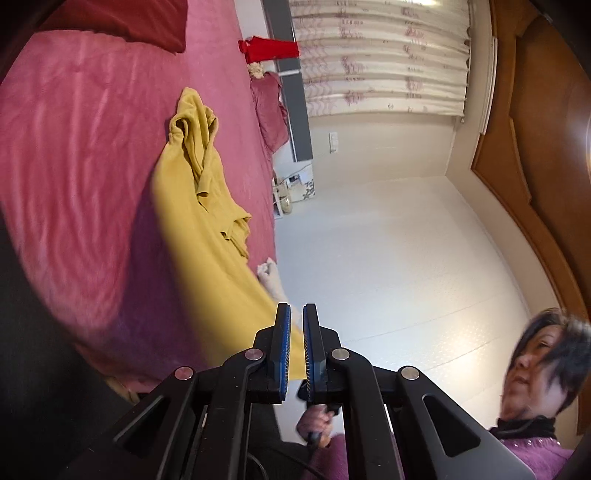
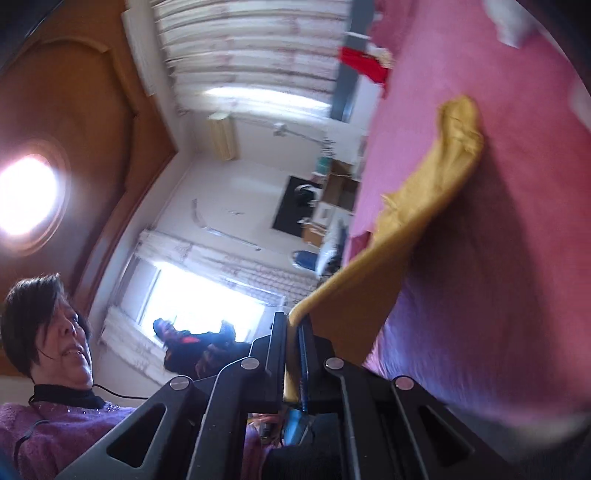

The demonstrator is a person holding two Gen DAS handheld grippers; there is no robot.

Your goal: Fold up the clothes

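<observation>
In the left wrist view, the left tool (image 1: 295, 314) stands with its blue-padded jaws narrowly apart; yellow cloth shows in the gap, but whether it is pinched there I cannot tell. The mustard-yellow soft knit garment (image 1: 207, 206) lies rumpled along the edge of the pink plush bed (image 1: 74, 166), its far end bunched, its near end lifted toward the tool. A dark red pillow (image 1: 147, 22) sits at the bed's far corner, well apart.

In the right wrist view, the right tool (image 2: 294, 321) is clamped on a lower edge of the garment (image 2: 424, 206), which stretches taut from the jaws to the bed (image 2: 517, 184).

Judging from this, the step is lifting the garment to spread it flat. Next it needs shifting inward from the bed edge, where broad pink surface lies open.
</observation>
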